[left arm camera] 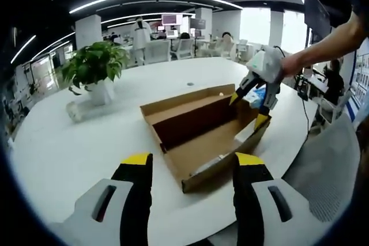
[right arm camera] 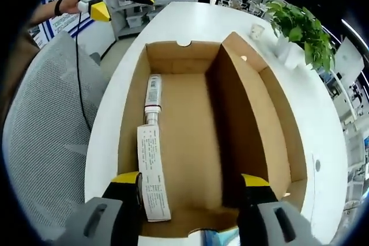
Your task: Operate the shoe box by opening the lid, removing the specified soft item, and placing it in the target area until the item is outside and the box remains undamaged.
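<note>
Shoe box (right arm camera: 196, 136) lid: opened | item (right arm camera: 153, 168), possibly a tube: not removed | left gripper (left arm camera: 193, 168), right gripper (right arm camera: 190, 185): jaws apart

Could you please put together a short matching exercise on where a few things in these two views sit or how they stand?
Things:
1. shoe box
2. tube
3. potted plant
4. left claw

Places or states:
A. lying inside the box, along one wall
B. open, held short of the box
C. on the table, lid folded back
D. upright on the table, beyond the box

Pairs: 1-C, 2-A, 3-D, 4-B
</note>
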Demonstrator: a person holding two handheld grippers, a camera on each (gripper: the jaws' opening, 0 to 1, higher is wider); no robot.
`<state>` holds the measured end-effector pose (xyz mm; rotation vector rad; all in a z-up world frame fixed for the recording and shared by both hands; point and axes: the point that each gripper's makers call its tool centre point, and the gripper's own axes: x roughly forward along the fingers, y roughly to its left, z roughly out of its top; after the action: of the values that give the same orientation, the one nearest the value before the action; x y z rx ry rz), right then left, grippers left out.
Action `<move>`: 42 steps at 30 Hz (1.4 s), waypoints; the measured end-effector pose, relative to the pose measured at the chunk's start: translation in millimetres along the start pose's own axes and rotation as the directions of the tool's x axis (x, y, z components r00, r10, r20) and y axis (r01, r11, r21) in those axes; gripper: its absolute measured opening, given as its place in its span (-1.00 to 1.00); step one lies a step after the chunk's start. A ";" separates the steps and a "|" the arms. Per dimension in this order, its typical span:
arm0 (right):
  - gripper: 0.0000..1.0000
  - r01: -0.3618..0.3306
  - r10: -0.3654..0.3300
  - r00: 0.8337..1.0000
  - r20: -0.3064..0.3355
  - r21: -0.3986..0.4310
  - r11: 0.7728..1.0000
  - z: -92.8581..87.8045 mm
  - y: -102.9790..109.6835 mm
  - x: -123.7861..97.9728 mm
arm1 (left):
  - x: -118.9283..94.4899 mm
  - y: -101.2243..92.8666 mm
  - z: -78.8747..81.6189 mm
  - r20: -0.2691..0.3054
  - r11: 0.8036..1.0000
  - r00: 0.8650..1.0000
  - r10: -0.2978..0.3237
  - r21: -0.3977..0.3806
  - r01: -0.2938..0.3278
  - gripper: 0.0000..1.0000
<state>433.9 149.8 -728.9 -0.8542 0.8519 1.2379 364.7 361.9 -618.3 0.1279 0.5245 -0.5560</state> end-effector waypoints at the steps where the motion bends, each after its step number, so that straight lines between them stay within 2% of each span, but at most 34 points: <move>1: 0.28 0.000 0.000 1.000 -0.001 -0.001 1.000 -0.4 -0.2 -0.2 | 0.1 -0.4 -0.7 -0.002 1.000 1.000 -0.001 -0.001 0.001 0.11; 8: 0.26 -0.035 0.036 0.999 0.019 -0.030 0.999 8.2 11.2 -0.3 | 2.6 -2.5 -3.4 -0.006 1.000 1.000 -0.012 -0.010 0.012 0.10; 11: 0.18 -0.050 0.050 0.999 -0.006 -0.076 0.996 8.4 16.8 4.6 | 2.9 -2.4 -1.8 -0.005 1.000 1.000 -0.016 -0.005 0.016 0.11; 14: 0.09 -0.057 0.047 0.997 -0.068 -0.139 0.989 1.5 20.0 12.2 | 4.8 3.5 -1.8 -0.010 1.000 1.000 -0.010 -0.004 0.010 0.11; 16: 0.06 -0.052 0.038 0.996 -0.082 -0.169 0.984 2.0 21.0 15.3 | 5.4 11.8 1.6 -0.003 1.000 1.000 -0.004 -0.013 0.004 0.11; 19: 0.02 -0.054 0.037 0.995 -0.093 -0.187 0.981 3.2 21.4 19.7 | 3.5 12.8 6.8 0.012 1.000 1.000 -0.002 -0.016 0.003 0.12; 26: -0.17 -0.084 0.067 0.990 -0.124 -0.134 0.987 -0.8 27.1 30.9 | 3.2 15.6 7.3 0.017 1.000 1.000 0.008 -0.028 -0.007 0.13; 30: -0.33 -0.095 0.071 0.986 -0.151 -0.158 0.983 -2.8 33.5 39.3 | 4.0 11.0 3.4 0.005 1.000 1.000 -0.006 -0.028 0.006 0.20; 32: -0.46 -0.104 0.074 0.982 -0.173 -0.169 0.980 -5.4 37.5 43.9 | 4.9 10.6 0.7 -0.002 1.000 1.000 -0.008 -0.025 0.008 0.22; 33: -0.52 -0.129 0.097 0.977 -0.190 -0.167 0.977 -6.5 42.2 43.7 | 4.9 9.8 -0.3 -0.005 1.000 1.000 -0.013 -0.028 0.012 0.23; 34: -0.64 -0.163 0.136 0.970 -0.203 -0.124 0.979 -7.6 49.0 43.0 | 4.9 9.4 -0.7 -0.006 0.999 1.000 -0.015 -0.028 0.014 0.23; 36: -0.64 -0.139 0.114 0.976 -0.184 -0.129 0.982 -5.1 44.7 43.1 | 4.6 8.7 -0.9 -0.005 1.000 1.000 -0.014 -0.028 0.014 0.23; 42: -0.66 -0.131 0.113 0.982 -0.153 -0.111 0.985 -4.0 46.5 41.9 | 6.0 5.7 -2.9 -0.010 0.999 1.000 -0.022 -0.031 0.021 0.23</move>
<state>392.9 169.9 -771.9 -1.0117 0.9663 1.3575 370.8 364.6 -624.0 0.0962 0.5449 -0.5682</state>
